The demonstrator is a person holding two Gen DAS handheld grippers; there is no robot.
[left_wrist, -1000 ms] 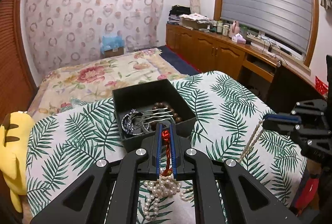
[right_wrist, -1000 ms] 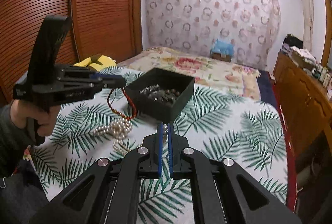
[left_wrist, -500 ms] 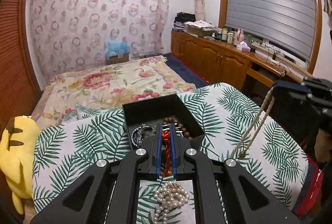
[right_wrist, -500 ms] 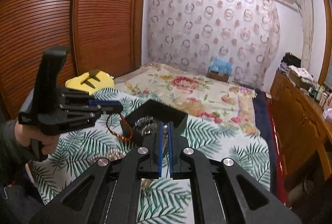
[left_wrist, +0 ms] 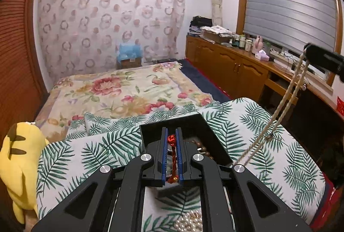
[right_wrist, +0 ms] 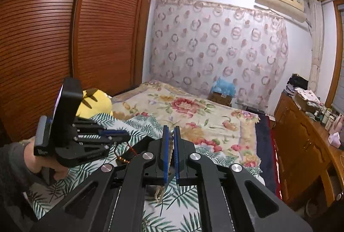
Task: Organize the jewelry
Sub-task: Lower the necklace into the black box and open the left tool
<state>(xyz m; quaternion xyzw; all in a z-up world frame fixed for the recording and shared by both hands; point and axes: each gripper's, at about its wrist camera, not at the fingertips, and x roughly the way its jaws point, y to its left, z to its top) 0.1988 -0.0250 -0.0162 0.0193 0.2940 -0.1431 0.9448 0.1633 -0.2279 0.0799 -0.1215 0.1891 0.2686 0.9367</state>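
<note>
Red cord bracelet (left_wrist: 172, 147): pinched between the blue pads of the left gripper (left_wrist: 172, 156); its red knot sits at the pad tips, and the beaded loop hangs below the jaws, seen in the right wrist view (right_wrist: 123, 155).
Pearl strand (left_wrist: 286, 100): clamped in the right gripper (right_wrist: 171, 152), whose pads are pressed together on it; two lines of it run taut from the jaw tips down toward the leaf-print cover (left_wrist: 279, 156).
Pearl heap (left_wrist: 189, 221): lies on the cover below and behind the left jaws, well short of the box.
Black jewelry box (left_wrist: 211, 135): directly ahead of and under the left jaw tips; dark wooden beads (left_wrist: 201, 146) show inside.
Risk, snag: the lower end of the strand is hidden behind the left gripper body, so whether it joins the heap cannot be told; if it does, a pull could drag or scatter the heap.
Risk, tangle: the hanging bracelet loop and the taut strand are near each other beside the box; crossing the two grippers could knot them.
Risk, slip: both grips are thin, near the pad tips; a jerk could free either piece.
Risk, miss: release before the loop clears the box wall would likely drape it over the rim.
Left hand pose: hand (right_wrist: 37, 160) grips the handle, gripper tilted downward over the box.
Right hand pose: gripper held high and to the right of the box, angled gently downward.
</note>
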